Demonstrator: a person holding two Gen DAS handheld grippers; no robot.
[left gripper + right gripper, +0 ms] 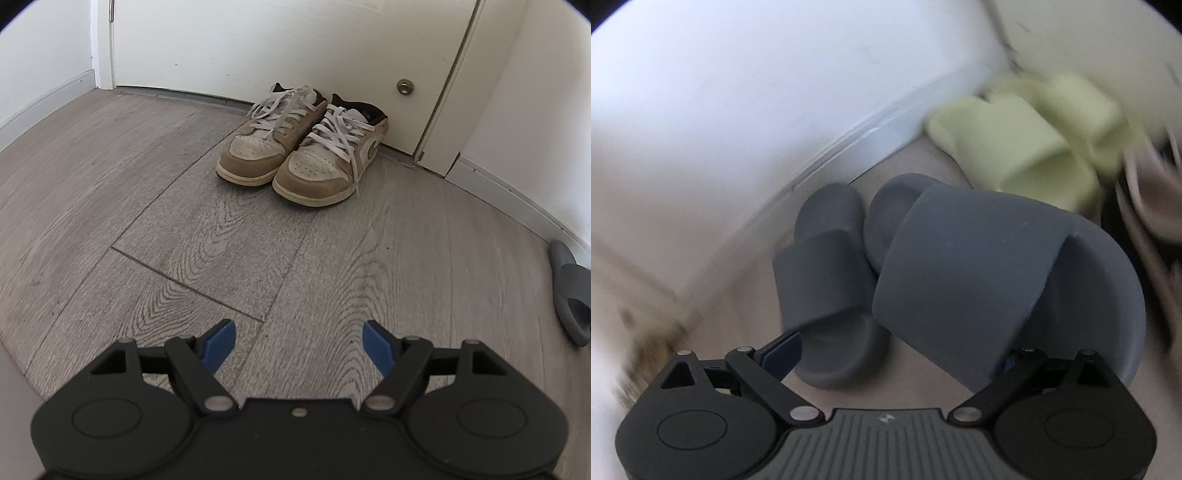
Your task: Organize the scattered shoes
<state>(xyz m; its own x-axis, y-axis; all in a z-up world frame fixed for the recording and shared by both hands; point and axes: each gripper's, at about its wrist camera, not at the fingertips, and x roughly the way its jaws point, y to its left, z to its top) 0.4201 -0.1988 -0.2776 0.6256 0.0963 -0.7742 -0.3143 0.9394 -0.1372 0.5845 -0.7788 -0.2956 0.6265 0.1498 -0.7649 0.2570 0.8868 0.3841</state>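
Left claw (299,341) spread, empty, idle over floor facing paired sneakers (303,147) at door; right claw (897,356) grip on nearer grey slide (990,280) unclear, beside its mate (827,280), presumably for pairing.

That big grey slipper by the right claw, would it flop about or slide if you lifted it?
The grey slipper looks like thick moulded foam, so probably light and fairly stiff, keeping its shape. Its matte surface suggests little slipping. Gripped near one edge, as it seems here, it may swing or tilt. The laced sneakers look floppier.
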